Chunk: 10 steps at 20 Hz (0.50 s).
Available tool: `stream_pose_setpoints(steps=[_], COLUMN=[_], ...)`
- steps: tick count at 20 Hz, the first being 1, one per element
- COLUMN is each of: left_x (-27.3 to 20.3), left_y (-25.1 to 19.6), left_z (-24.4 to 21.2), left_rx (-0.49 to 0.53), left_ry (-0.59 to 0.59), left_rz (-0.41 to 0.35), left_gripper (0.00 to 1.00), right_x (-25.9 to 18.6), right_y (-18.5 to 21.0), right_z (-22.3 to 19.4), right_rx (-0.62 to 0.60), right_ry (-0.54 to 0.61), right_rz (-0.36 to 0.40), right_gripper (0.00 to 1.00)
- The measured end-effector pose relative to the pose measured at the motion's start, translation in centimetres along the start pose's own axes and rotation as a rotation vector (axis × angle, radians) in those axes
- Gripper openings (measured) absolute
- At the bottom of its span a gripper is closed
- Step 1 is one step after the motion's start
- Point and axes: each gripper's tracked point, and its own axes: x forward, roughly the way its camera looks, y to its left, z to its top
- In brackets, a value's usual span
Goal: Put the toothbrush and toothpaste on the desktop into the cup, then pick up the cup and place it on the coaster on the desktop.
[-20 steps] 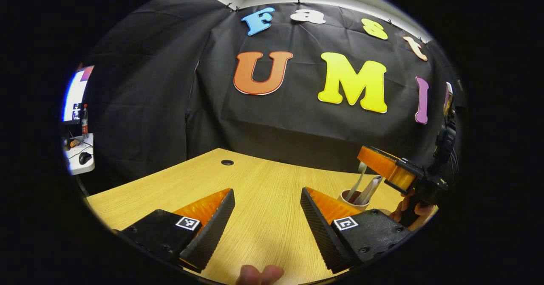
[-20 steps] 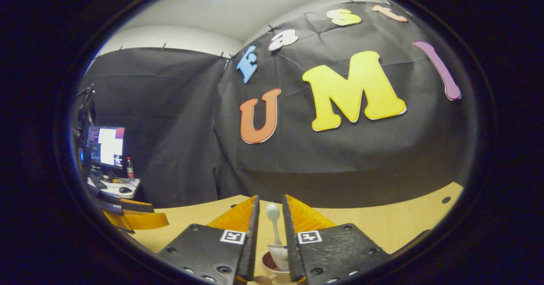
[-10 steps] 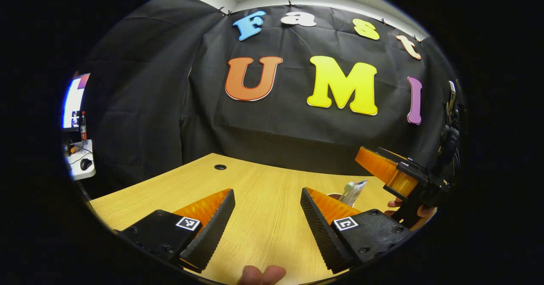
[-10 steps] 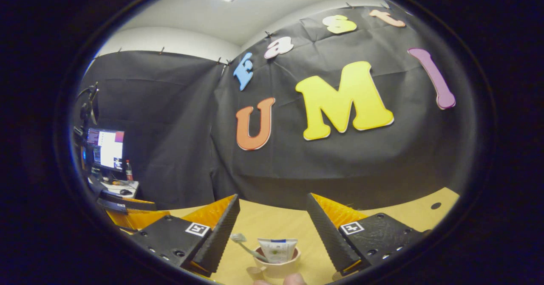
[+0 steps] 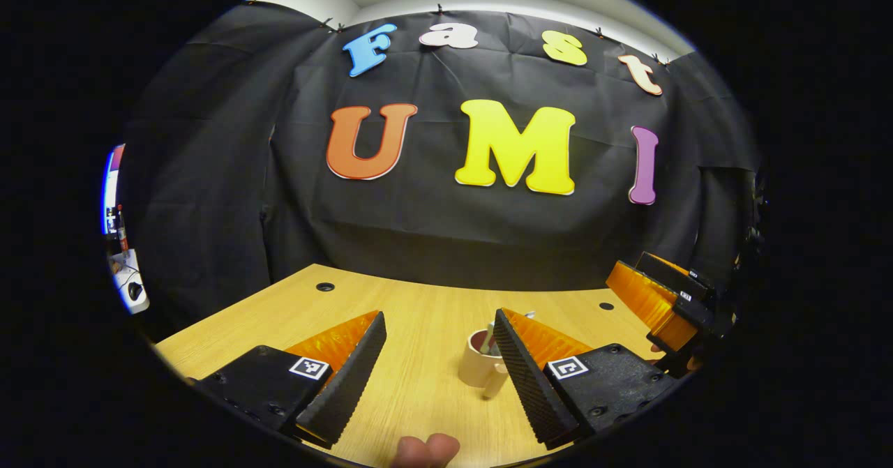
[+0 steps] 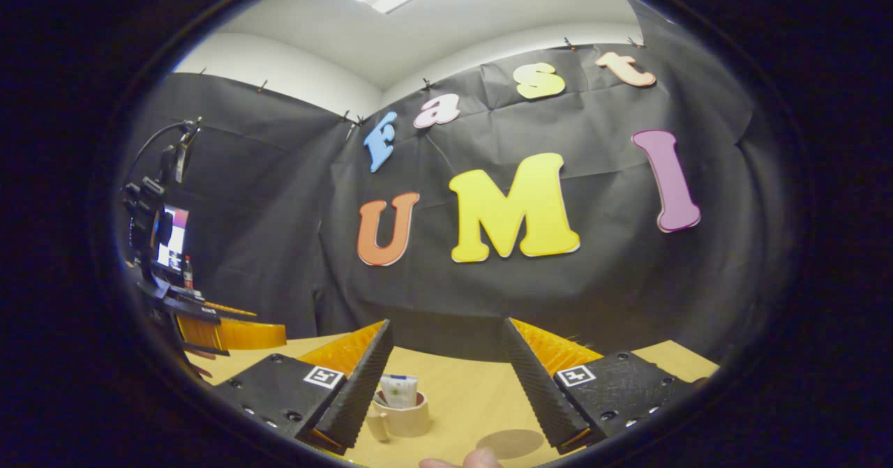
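Right gripper view: toothpaste [image 6: 400, 390] stands in cup [image 6: 408, 420]

Square black-and-white coded tags are being carried on the screw-studded black bodies of the left gripper [image 5: 438, 342] and right gripper [image 6: 446, 353], with ribbed finger faces showing.

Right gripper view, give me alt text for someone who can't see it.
The open right gripper hangs over a wooden desk, with a cup holding toothpaste by its left finger. A round coaster lies nearer the camera.
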Motion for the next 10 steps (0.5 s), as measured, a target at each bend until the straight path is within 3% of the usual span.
stream_pose_setpoints(steps=[3,6,8,10], left_x=[1.5,3.4,4.4,4.9], left_y=[-3.3,-5.9,-6.5,-7.2], left_z=[-1.2,-4.8,-6.4,-7.2], left_rx=[0.049,0.128,0.115,0.087], left_ry=[0.116,0.356,0.508,0.642], left_rz=[-0.073,-0.151,-0.181,-0.207], left_gripper=[0.98,0.98,0.99,0.98], right_x=[-4.0,-7.4,-9.0,-10.5], right_y=[-2.5,-6.1,-7.7,-9.1], right_z=[-0.6,-1.1,-1.4,-1.2], right_rx=[0.010,0.050,0.076,0.098], right_ry=[0.071,0.113,0.138,0.145], right_rz=[-0.031,-0.090,-0.115,-0.139], right_gripper=[0.95,0.95,0.92,0.96])
